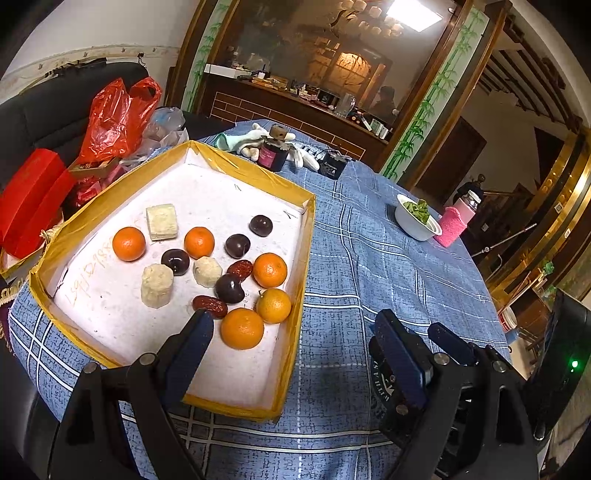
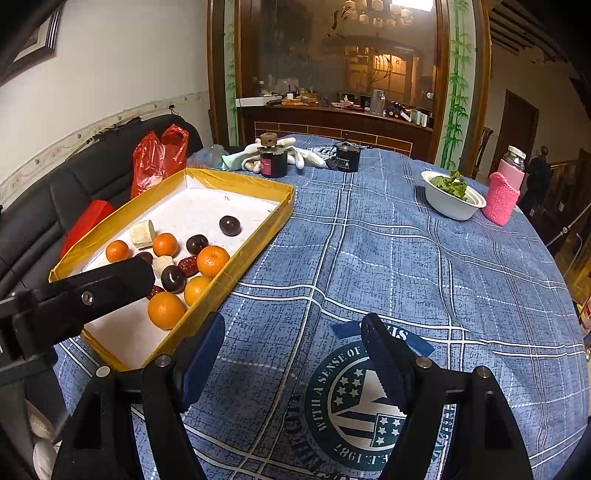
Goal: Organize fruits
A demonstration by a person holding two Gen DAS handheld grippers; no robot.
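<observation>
orange mandarins (image 1: 129,243) in a yellow-rimmed white tray (image 1: 236,171) on a blue plaid tablecloth (image 1: 388,266)

I see both views lit from a ceiling panel (image 1: 413,14) at one o'clock, glaring white. The tablecloth (image 2: 406,258) is evenly bright with soft shadows. Fisheye bends the edges, the corners go black, and the far room is dim and soft.

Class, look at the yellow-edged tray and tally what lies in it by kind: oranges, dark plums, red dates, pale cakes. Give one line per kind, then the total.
Left wrist view, tray:
Oranges: 5
Dark plums: 4
Red dates: 2
Pale cakes: 3
Total: 14
</observation>
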